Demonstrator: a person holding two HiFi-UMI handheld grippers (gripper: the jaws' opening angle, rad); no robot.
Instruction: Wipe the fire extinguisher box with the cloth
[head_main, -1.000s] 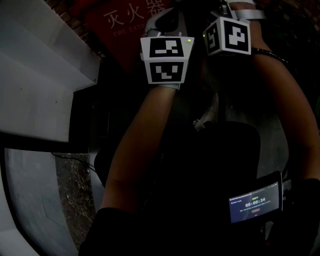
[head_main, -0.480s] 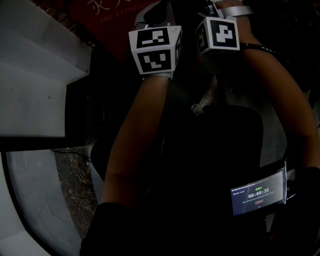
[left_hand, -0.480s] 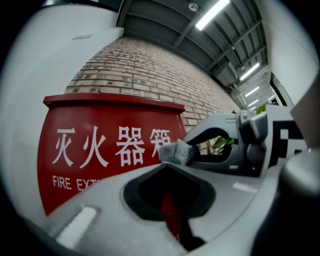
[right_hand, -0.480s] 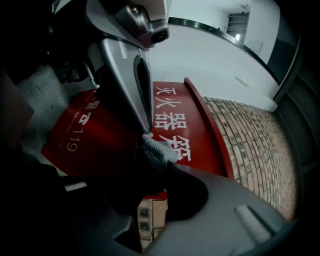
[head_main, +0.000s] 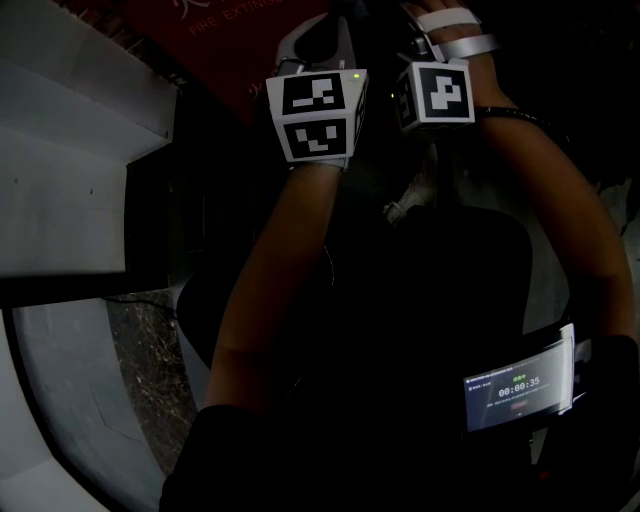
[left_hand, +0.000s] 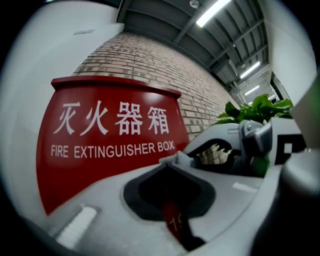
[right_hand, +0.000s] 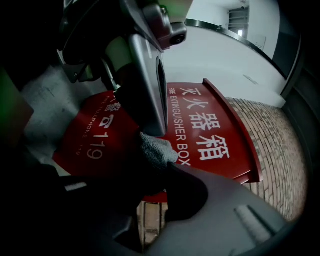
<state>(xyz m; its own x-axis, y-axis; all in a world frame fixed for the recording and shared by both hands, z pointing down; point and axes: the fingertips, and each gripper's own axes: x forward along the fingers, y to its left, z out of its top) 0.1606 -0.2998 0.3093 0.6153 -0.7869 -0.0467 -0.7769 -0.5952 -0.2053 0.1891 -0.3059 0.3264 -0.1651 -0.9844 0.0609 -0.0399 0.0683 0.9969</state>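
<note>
Box (left_hand: 110, 145): red, lettered face upright against brick wall (left_hand: 170, 65), long axis running across. It is found directly ahead of both grippers, just beyond their tips.

Cloth (right_hand: 157, 146): grey knit, small wad, held close before box face; contact with box cannot be told.

Left gripper (left_hand: 167, 166): jaws drawn together, cloth nipped at tips.

Right gripper (right_hand: 161, 165): jaws likewise closed on the same wad, tip to tip with the left. Left is judged marginally nearer box.

Plant (left_hand: 255, 107): right of box.

Change from a second earlier: box is shown higher in head view, large characters now cut off; grippers paired as before.
</note>
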